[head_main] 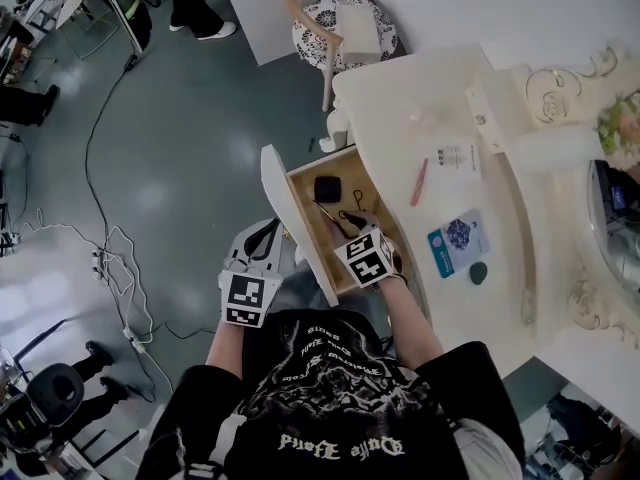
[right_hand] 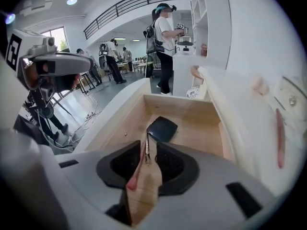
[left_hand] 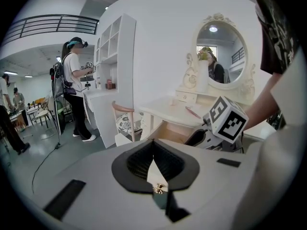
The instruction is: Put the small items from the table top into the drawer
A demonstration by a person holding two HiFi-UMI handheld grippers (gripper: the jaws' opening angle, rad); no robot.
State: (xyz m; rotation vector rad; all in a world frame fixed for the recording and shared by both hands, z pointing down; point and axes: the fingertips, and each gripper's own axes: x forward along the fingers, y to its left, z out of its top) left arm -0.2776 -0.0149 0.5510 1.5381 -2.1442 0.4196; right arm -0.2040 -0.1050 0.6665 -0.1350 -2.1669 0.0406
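Fingers on the right gripper (right_hand: 147, 146) are pressed together on a thin pink stick (right_hand: 137, 165). The stick hangs tip-down over the pale wooden drawer (right_hand: 201, 128), just short of a flat, dark, square pad (right_hand: 162, 128) lying on its floor. The left gripper (left_hand: 153, 150) has its fingers closed around the small gold drawer knob (left_hand: 159, 188), which holds the white drawer front out.

The step in hand looks like setting this stick down inside. To do it well, lower the right gripper until the stick's lower end is close to the wood. Tilt it so the stick lies along the drawer's length, then spread the fingers only a little so it slides out and does not drop and bounce. Aim for the bare wood beside the dark pad, not on top of it, where a round stick would likely roll. Lift straight up and clear of the drawer's side wall before swinging away.

The left gripper should hold the knob steady during this, because a jolt could shift what is already inside. The drawer should probably stay open. On the white table (head_main: 440, 78) a slim pink pen (head_main: 419, 182), a white printed card (head_main: 456, 157), a blue packet (head_main: 458, 236) and a small dark oval piece (head_main: 479, 272) are not yet put away.
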